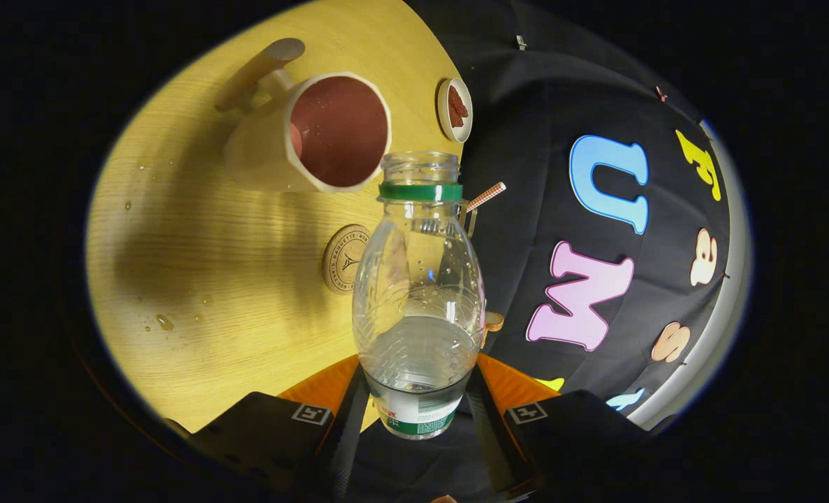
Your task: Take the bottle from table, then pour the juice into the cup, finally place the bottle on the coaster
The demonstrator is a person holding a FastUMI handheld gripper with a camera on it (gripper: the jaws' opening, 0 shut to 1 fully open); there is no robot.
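My gripper (pixel 417 409) is shut on a clear plastic bottle (pixel 418 293), both fingers pressing its lower body by the label. The bottle has a green neck ring, no cap, and some clear liquid in its lower half. It is held above the wooden table (pixel 197 279). Beyond its mouth stands a cream cup (pixel 316 136) with a reddish-brown inside and a wooden handle. A round cork coaster (pixel 343 258) lies on the table just left of the bottle, partly hidden behind it.
A small white dish (pixel 455 110) with something brown in it sits near the table's far edge. Water drops (pixel 164 322) lie on the wood at the left. A striped straw-like stick (pixel 485 197) pokes out behind the bottle's neck.
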